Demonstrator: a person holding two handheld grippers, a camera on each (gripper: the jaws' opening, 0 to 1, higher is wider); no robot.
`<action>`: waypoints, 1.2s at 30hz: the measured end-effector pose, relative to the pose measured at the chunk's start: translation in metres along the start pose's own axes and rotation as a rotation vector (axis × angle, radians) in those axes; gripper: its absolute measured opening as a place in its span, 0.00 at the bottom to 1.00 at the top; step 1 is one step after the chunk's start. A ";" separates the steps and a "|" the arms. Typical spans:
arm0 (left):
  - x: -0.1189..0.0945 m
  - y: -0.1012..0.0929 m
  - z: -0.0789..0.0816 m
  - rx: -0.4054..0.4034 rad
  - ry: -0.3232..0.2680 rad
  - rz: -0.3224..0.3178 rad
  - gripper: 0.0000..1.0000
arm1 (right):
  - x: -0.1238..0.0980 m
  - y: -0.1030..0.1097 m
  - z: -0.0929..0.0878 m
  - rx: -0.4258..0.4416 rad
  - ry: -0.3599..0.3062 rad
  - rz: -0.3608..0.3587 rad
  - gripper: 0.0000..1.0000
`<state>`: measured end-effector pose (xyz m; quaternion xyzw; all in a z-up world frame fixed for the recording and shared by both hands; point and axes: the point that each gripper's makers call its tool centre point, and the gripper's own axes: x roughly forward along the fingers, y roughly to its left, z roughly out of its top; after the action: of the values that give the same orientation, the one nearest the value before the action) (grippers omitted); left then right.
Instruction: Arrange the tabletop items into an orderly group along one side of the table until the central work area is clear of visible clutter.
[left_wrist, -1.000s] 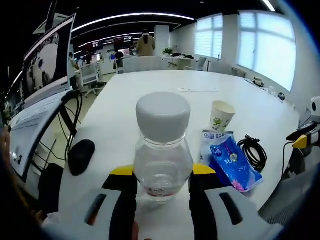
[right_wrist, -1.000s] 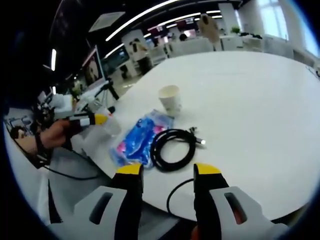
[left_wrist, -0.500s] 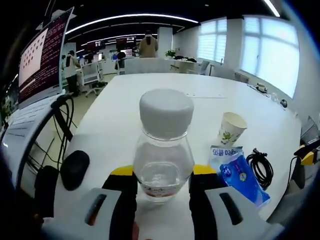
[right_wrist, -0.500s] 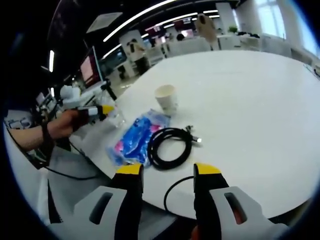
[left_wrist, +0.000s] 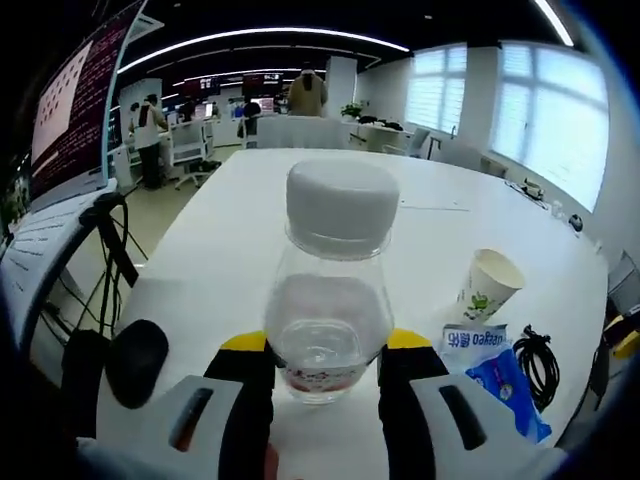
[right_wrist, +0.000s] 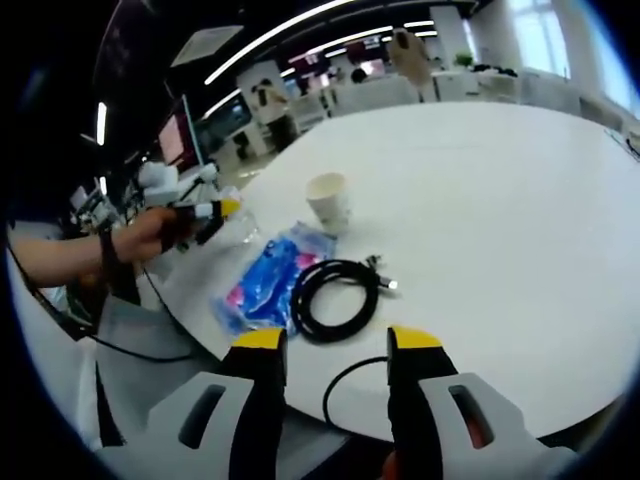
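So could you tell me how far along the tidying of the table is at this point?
Early on. The left hand-held gripper is shut on the clear bottle, so one item is in hand. The paper cup, blue packet and coiled black cable lie loosely together on the white table, not yet lined up. The right hand-held gripper is open.

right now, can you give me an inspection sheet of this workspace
Surface: large white table, mostly bare beyond the near edge.
Job's things: clear bottle with a white cap, between the left gripper's jaws; paper cup upright; blue packet lying flat beside the coiled black cable.
Clutter: black mouse near the table edge.
Grippers: left gripper shut on the bottle; right gripper open, holding nothing, near the table's edge.
Cables: the coil on the table, one end trailing over the edge; black leads hang by the monitor.
Surroundings: open office with desks, screens, windows, and people standing far off.
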<state>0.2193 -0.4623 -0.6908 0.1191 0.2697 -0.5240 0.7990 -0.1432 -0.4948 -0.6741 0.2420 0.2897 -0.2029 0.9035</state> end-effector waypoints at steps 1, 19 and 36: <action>0.001 0.000 0.001 -0.002 0.000 0.001 0.39 | 0.000 0.000 0.000 0.004 -0.001 -0.002 0.38; 0.019 0.007 0.009 -0.037 0.004 -0.005 0.40 | -0.006 -0.004 0.001 0.006 -0.003 -0.016 0.38; 0.004 0.009 0.018 -0.095 -0.019 -0.020 0.47 | -0.003 0.000 -0.001 0.004 -0.003 -0.002 0.38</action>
<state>0.2345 -0.4703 -0.6793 0.0733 0.2878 -0.5197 0.8011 -0.1455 -0.4936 -0.6728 0.2432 0.2883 -0.2048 0.9032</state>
